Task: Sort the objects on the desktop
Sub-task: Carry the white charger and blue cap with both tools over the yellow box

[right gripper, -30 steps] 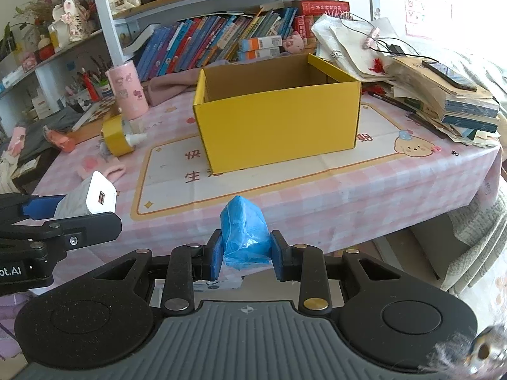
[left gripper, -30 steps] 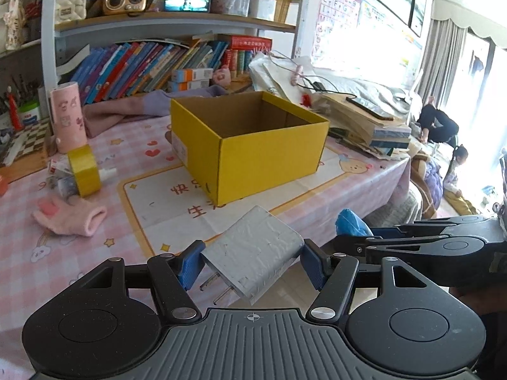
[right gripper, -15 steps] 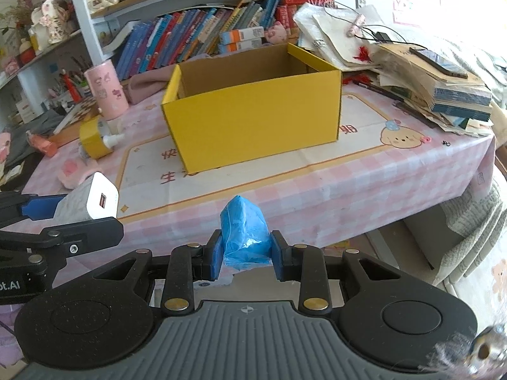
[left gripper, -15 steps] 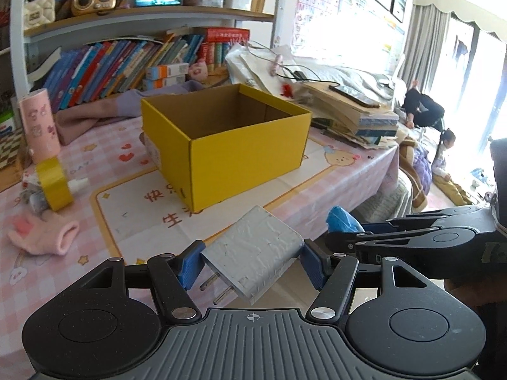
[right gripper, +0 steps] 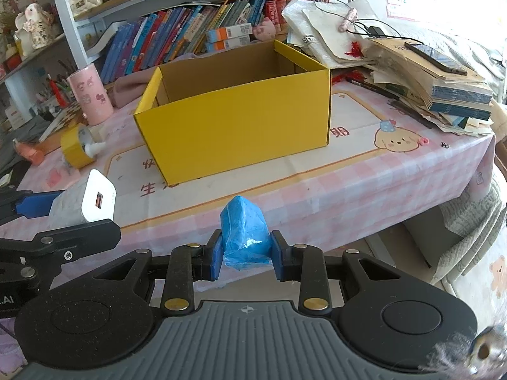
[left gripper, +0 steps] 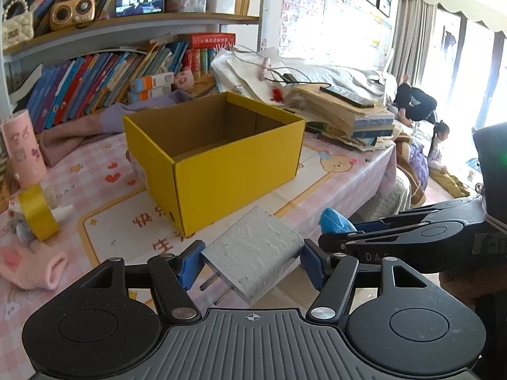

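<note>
Left claw [left gripper: 252,267] clamps a white two-pronged charger [left gripper: 253,258]; right claw [right gripper: 245,255] pinches a crinkled blue packet [right gripper: 244,231].

White charger [left gripper: 253,255], blue packet [right gripper: 245,232], both clamped

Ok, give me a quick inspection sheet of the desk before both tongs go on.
Surface: pink checked tablecloth, crowded at its edges.
Job's things: open yellow box, no contents visible; white charger; blue packet.
Clutter: yellow tape roll, pink cup, paper stack.
Grippers: left tongs shut on charger; right tongs shut on packet.
Cables: black lead on the papers.
Surroundings: bookshelf, two people by the window.
</note>
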A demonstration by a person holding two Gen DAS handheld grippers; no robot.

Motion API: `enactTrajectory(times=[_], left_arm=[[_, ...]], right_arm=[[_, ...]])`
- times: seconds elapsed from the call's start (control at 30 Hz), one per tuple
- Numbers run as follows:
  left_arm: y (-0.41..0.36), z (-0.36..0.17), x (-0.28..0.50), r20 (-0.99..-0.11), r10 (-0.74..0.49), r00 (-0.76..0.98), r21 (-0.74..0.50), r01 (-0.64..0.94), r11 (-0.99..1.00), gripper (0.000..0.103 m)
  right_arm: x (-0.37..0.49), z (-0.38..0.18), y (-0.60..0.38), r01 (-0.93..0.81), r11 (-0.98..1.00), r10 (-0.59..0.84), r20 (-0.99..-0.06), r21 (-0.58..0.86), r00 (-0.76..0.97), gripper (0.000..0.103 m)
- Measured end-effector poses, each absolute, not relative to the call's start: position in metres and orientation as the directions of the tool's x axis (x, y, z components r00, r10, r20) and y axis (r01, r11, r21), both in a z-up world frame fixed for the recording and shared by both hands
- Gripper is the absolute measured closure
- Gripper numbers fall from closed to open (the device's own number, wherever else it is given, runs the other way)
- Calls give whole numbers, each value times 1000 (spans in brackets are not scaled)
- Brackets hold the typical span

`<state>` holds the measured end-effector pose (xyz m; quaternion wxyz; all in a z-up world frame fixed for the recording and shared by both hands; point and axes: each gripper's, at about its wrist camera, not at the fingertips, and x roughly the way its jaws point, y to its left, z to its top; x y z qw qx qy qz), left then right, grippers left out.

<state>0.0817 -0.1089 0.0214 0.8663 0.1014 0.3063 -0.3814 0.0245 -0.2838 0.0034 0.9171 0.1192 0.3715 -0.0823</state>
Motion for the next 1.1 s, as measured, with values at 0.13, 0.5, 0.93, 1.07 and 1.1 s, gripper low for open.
enactTrajectory(times=[0.13, 0.5, 0.93, 1.07, 1.1], left_arm=[[-116, 27, 87, -585, -615, 529, -46, 735, 676, 38], [-141, 54, 113, -519, -645, 561, -42, 737, 674, 38], [-171, 80, 148, -456, -596, 661, -20, 662, 750, 38], [-182, 84, 162, -448, -563, 694, 3, 631, 776, 38], [-184, 84, 165, -446, -556, 701, 8, 624, 781, 38]], right_arm=[[33, 6, -288, 229, 963, -70, -693, 141, 718, 75], [61, 29, -313, 213, 967, -78, -629, 143, 773, 75], [123, 60, -347, 58, 989, 29, -556, 139, 831, 75], [144, 68, -360, 7, 991, 64, -533, 130, 844, 75], [150, 69, -363, -6, 992, 73, -528, 127, 846, 75]])
